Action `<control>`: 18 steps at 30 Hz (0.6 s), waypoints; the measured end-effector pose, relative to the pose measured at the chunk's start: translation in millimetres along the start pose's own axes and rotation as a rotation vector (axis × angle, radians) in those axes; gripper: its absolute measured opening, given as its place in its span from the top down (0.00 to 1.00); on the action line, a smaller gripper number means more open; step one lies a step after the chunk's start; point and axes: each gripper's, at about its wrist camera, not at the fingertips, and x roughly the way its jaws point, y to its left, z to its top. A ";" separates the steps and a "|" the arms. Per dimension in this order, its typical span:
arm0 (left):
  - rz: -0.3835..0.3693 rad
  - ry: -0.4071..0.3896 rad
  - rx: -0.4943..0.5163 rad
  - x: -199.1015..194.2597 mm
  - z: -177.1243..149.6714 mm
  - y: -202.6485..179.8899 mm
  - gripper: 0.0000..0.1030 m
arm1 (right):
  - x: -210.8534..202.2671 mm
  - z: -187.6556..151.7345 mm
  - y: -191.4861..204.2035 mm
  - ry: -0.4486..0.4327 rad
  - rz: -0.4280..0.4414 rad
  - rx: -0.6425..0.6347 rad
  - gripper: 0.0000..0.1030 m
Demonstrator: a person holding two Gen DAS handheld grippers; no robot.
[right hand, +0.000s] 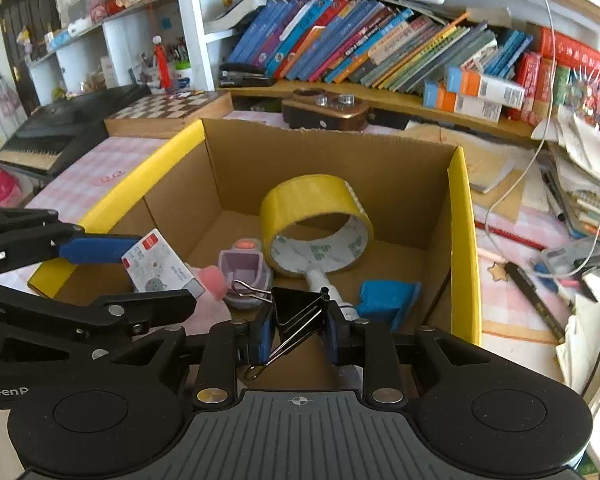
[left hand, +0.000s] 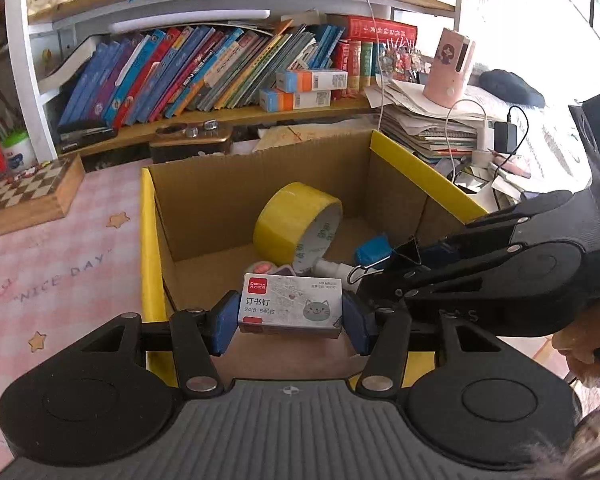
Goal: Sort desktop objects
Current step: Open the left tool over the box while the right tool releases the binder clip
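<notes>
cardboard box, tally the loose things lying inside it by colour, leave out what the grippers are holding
In the cardboard box:
yellow: 1, tape roll
blue: 1, blue block
white: 1, small bottle
purple: 1, purple item
pink: 1, pink piece
total: 5

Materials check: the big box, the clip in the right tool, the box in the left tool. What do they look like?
Open box: corrugated cardboard, matte brown, fluted top edge showing; flaps faced yellow. Binder clip: likely painted black sheet metal, with shiny wire handles. Staple box: probably thin printed card, light grey with a cat drawing and a slight sheen.
</notes>
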 end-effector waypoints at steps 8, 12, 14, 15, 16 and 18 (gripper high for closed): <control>0.025 -0.078 -0.028 -22.2 -0.6 -0.1 0.19 | -19.0 -0.4 -2.2 -0.069 -0.005 0.061 0.63; 0.050 -0.157 -0.058 -56.1 -0.8 1.2 0.09 | -42.8 -3.8 -0.7 -0.140 -0.035 0.132 0.47; 0.082 -0.187 -0.074 -72.2 -3.6 1.8 0.02 | -55.8 -7.4 2.0 -0.178 -0.056 0.166 0.40; 0.103 -0.200 -0.085 -80.4 -5.6 2.3 0.00 | -62.7 -10.3 4.2 -0.196 -0.073 0.186 0.34; 0.125 -0.210 -0.098 -88.6 -8.1 3.3 0.00 | -69.6 -13.7 7.0 -0.215 -0.089 0.205 0.31; 0.171 -0.216 -0.125 -103.2 -14.9 5.5 0.00 | -79.9 -20.7 13.2 -0.243 -0.118 0.231 0.23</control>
